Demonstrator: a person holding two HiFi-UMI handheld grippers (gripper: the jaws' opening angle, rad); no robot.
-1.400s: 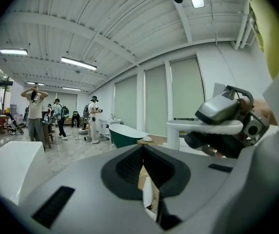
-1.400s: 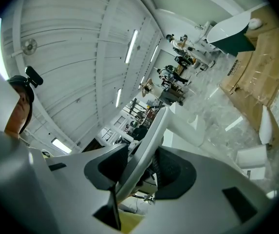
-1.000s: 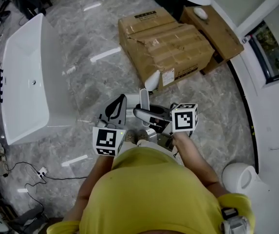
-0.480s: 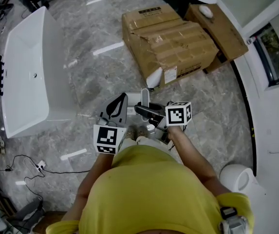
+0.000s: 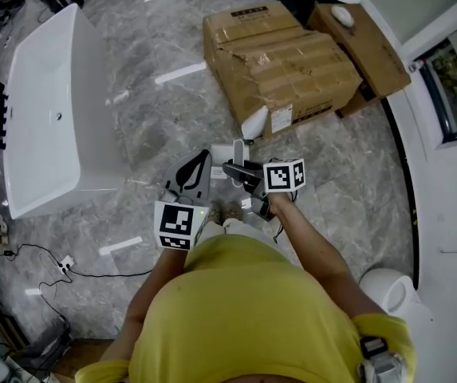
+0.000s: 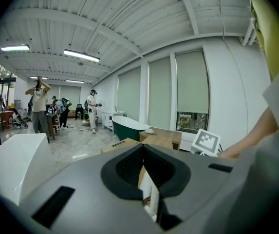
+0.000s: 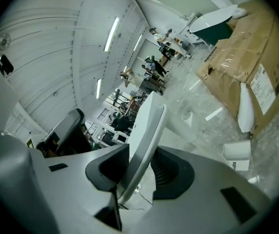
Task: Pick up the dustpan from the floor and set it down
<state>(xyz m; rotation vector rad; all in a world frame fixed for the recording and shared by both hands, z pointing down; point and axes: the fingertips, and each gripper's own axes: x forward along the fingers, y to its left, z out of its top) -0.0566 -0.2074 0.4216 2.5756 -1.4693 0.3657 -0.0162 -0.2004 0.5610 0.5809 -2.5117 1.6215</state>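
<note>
Right gripper: jaws clamped on the flat pale handle of the dustpan, which runs up between the pads at a slant. Grip looks square, pads on the broad faces. Left gripper: jaws pretty much together w/ only a thin slit, nothing in them, pointing off across the room.

From the head view, the right gripper has the handle just in front of the person's feet, w/ the left one right beside it. Both are over the marble floor, between the bathtub and the big cardboard box. Can't make out the pan end, it's under the gripper, so no idea if it's off the floor atm.

Handling, imo: thin plastic, light and stiff, so weight's a non-issue. The smooth handle could twist in the pads tho, since the pan hangs off one end. I'd hold lower, nearer the pan, and set it down slow so it doesn't skid on that slick floor.
</note>
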